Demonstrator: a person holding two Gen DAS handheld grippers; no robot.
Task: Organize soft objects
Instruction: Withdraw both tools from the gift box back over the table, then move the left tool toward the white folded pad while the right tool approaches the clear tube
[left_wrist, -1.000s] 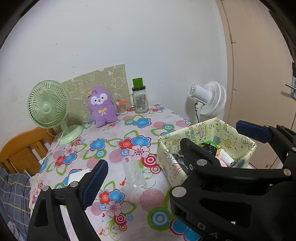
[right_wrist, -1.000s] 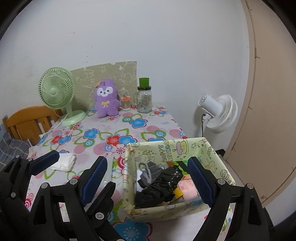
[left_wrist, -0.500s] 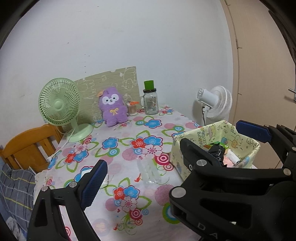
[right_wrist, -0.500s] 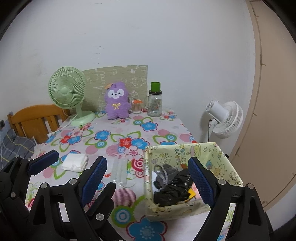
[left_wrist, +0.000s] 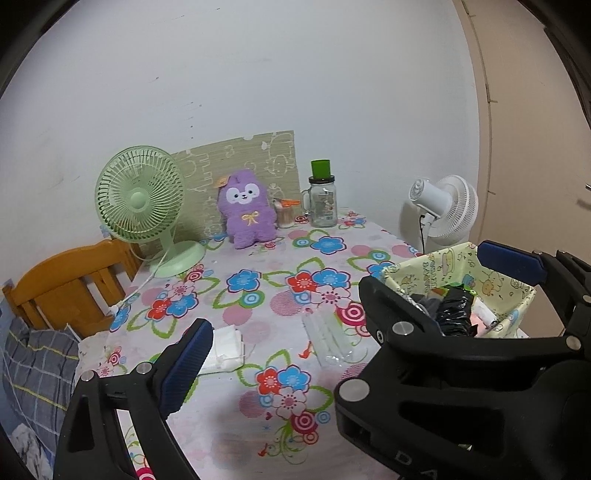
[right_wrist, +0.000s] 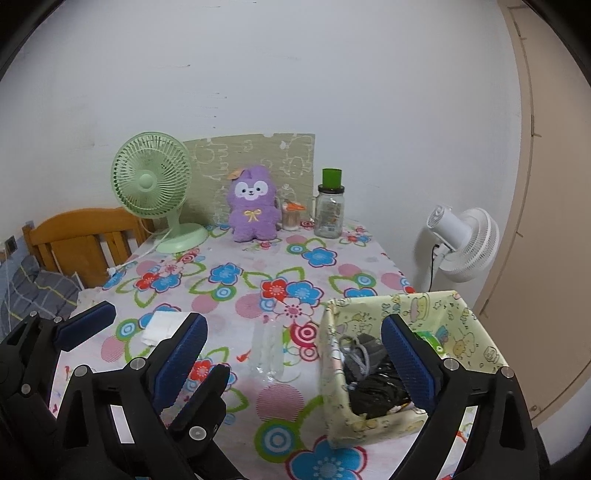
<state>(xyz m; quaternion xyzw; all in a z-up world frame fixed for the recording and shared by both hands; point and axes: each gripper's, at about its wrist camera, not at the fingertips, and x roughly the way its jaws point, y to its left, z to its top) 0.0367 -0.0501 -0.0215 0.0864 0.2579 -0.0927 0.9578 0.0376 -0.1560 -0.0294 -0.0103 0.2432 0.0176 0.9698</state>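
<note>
A purple plush toy (left_wrist: 248, 210) (right_wrist: 252, 205) stands at the far edge of the flowered table (left_wrist: 258, 291). A folded white cloth (left_wrist: 225, 347) (right_wrist: 162, 326) lies near the table's left front. A yellow patterned fabric box (left_wrist: 513, 295) (right_wrist: 454, 325) at the right front holds dark and pink soft items (right_wrist: 373, 373). A clear plastic packet (left_wrist: 328, 338) (right_wrist: 267, 347) lies mid-table. My left gripper (left_wrist: 347, 306) and right gripper (right_wrist: 291, 354) are both open and empty, held above the table's near edge.
A green desk fan (left_wrist: 142, 199) stands at the back left, a glass jar with green lid (left_wrist: 323, 195) and a small jar (left_wrist: 286, 214) at the back. A white fan (left_wrist: 447, 206) stands beyond the table's right edge. A wooden chair (left_wrist: 70, 284) is at the left.
Both grippers have pulled back and up from the box; the table and box now look farther away and more of the table shows. Both stay open.
</note>
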